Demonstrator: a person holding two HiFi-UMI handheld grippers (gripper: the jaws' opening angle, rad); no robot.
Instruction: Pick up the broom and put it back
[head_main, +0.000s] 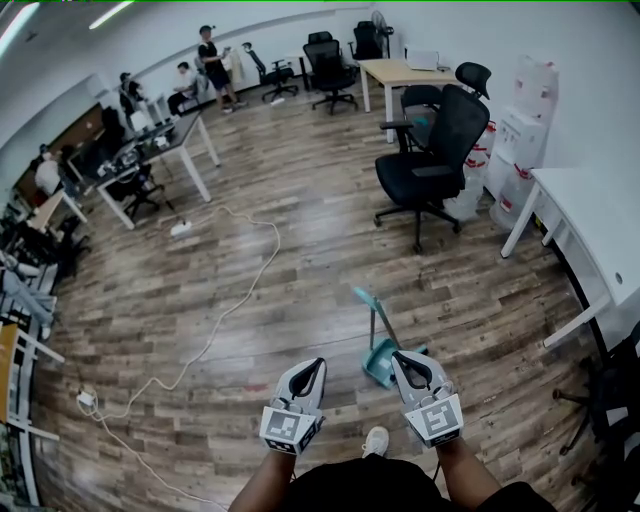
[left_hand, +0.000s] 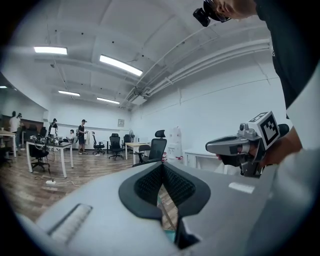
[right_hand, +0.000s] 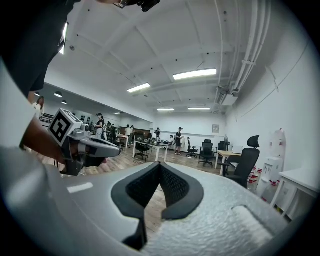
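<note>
broom (head_main: 381, 360) stands on wooden floor (head_main: 300, 260)

Wood-plank floor (head_main: 300, 250), white walls (head_main: 560, 35), black office chair (head_main: 435, 150) — ceiling strip lights (left_hand: 120, 65)

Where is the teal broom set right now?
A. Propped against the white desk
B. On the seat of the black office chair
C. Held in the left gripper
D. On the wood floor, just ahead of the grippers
D: the head view shows the teal broom set on the wood floor, just beyond the right gripper and gripped by neither gripper.
</note>
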